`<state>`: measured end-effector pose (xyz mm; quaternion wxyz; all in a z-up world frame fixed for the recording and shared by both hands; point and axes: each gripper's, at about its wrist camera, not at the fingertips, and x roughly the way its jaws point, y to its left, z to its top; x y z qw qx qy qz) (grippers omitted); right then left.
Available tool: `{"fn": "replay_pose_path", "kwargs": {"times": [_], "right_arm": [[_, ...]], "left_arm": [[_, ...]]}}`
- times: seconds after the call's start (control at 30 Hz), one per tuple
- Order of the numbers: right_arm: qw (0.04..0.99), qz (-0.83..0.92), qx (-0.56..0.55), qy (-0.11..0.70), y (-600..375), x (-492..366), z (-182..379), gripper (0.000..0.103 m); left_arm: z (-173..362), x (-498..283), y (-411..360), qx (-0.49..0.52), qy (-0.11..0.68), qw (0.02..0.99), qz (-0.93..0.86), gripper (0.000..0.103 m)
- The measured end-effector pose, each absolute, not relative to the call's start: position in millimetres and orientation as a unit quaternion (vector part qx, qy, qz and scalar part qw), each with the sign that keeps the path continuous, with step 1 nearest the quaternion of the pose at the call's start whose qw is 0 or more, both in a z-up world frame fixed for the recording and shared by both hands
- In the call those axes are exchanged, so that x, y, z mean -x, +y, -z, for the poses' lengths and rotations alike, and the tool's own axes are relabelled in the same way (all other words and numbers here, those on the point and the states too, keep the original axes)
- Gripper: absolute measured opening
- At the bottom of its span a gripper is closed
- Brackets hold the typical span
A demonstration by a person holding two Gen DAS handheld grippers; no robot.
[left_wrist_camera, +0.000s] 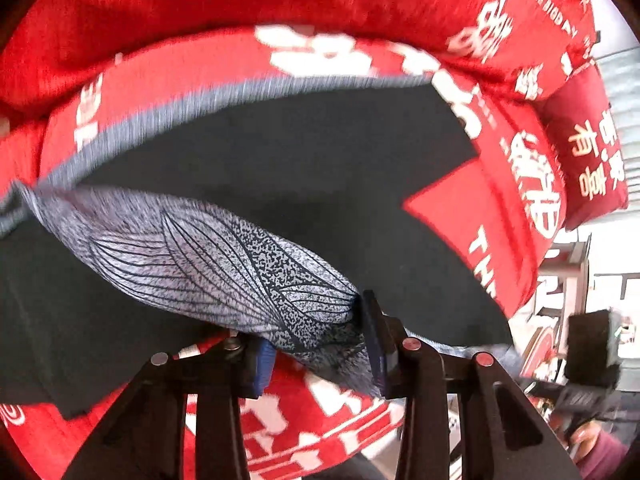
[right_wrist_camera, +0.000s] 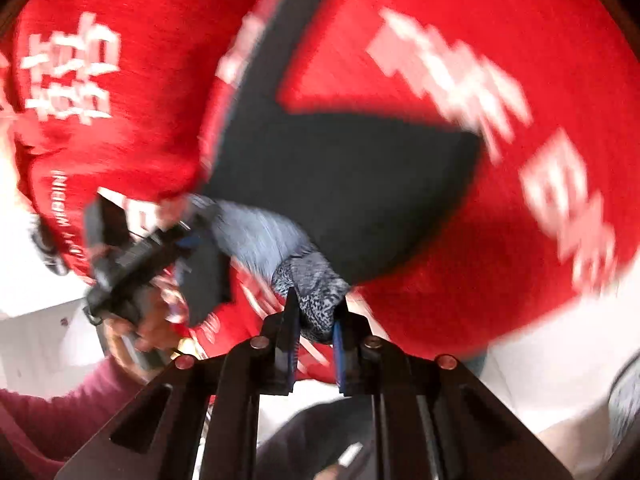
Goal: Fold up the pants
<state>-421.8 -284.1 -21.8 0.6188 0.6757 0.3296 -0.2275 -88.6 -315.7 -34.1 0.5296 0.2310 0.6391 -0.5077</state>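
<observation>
The pants are lying spread across the red bed, black side up, with the grey patterned waistband lifted off the bed near its front edge. The left tongs are pinching one bunched end of the waistband between their blue pads. The right tongs are pinching the other end of the same band, close beside the left tongs, with a short span of fabric sagging between them. Both views are blurred, so fine detail of each grip is not readable. Judged risks: each grip is holding only a small gather of cloth, so a quick pull is likely to be slipping the band out of one pair. With the two grips so close together, the fold line is liable to be forming crooked. The legs may also be dragging and bunching on the bed cover.
</observation>
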Motion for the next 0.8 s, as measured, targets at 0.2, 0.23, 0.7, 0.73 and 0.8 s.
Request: {"fn": "replay_pose_path", "kwargs": {"times": [0.2, 0.23, 0.7, 0.73, 0.8], "right_arm": [[0.684, 0.243, -0.62, 0.297, -413, 393, -23, 0.015], [0.69, 0.242, -0.615, 0.296, -430, 381, -28, 0.015], [0.639, 0.321, -0.58, 0.39, -552, 295, 13, 0.053], [0.641, 0.332, -0.574, 0.385, -552, 300, 9, 0.068], [0.662, 0.352, -0.553, 0.363, -545, 313, -9, 0.069]], "left_arm": [[20, 63, -367, -0.231, 0.604, 0.572, 0.505, 0.04], [20, 56, -377, -0.228, 0.599, 0.58, 0.502, 0.04], [-9, 6, -382, -0.259, 0.556, 0.636, 0.468, 0.082], [-7, 3, -375, -0.266, 0.55, 0.647, 0.456, 0.083], [6, -3, -365, -0.28, 0.555, 0.656, 0.428, 0.083]]}}
